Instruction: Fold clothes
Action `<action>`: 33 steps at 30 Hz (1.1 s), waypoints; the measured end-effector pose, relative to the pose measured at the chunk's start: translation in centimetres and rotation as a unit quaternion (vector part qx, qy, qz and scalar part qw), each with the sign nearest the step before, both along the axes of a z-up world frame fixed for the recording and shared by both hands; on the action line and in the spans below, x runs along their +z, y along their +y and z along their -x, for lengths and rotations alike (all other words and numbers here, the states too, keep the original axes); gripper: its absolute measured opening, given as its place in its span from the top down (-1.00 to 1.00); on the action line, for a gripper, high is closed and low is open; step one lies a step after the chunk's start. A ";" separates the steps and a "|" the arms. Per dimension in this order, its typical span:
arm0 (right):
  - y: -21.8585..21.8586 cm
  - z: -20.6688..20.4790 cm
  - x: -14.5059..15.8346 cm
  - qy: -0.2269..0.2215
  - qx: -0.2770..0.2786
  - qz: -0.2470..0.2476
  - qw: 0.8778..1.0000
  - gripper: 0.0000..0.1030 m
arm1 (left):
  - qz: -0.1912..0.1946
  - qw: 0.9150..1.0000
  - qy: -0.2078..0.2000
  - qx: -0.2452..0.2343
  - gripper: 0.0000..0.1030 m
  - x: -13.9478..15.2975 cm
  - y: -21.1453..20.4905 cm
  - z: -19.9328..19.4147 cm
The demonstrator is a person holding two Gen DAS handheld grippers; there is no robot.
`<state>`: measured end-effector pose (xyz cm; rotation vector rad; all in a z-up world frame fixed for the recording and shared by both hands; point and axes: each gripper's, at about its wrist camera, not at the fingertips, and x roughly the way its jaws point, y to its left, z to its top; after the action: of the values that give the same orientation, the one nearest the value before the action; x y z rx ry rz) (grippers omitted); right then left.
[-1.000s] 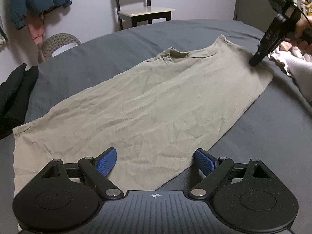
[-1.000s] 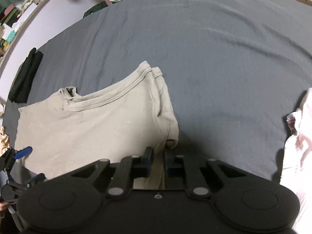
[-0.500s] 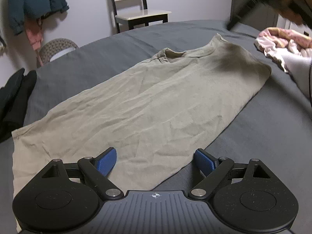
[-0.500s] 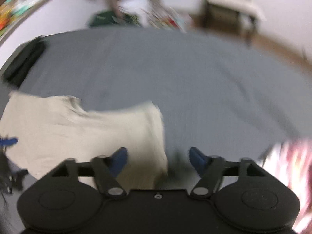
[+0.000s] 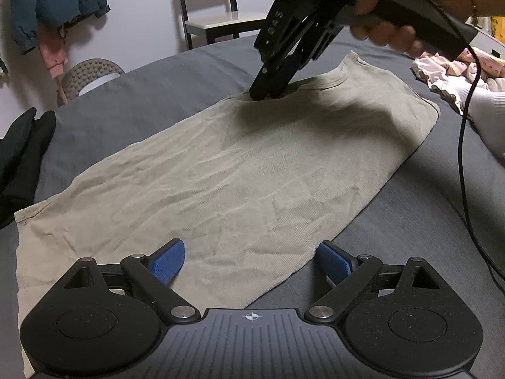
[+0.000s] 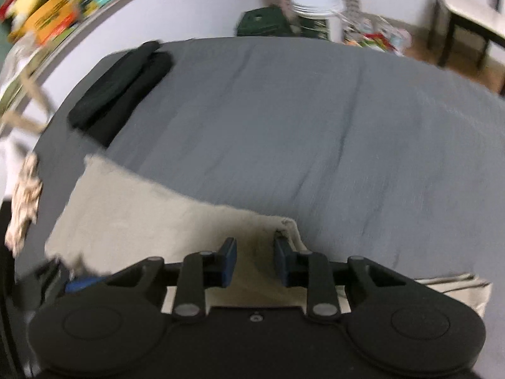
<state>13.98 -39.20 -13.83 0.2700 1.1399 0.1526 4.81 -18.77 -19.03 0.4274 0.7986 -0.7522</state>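
Black clothes (image 5: 22, 154) lie folded at the far left of the grey bed (image 5: 164, 94). Next to them the tan shirt (image 5: 240, 173) lies flat across the middle. The left gripper (image 5: 251, 263) hangs over the shirt's near edge, jaws wide apart with nothing in them. The right gripper (image 5: 266, 93), held by a hand (image 5: 407, 3), points down at the collar; its jaws have just been closing, a gap between them, shirt cloth in the gap. Pink clothes (image 5: 442, 69) sit far right.
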 end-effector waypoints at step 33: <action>-2.4 -2.1 -0.9 0.044 -0.001 -0.022 0.999 0.57 | -0.005 1.000 0.006 -0.016 -0.79 0.1 0.0 -0.2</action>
<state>16.04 -41.62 -14.68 0.3181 1.2252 0.1658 5.01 -18.77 -18.93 0.4457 0.8097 -0.7807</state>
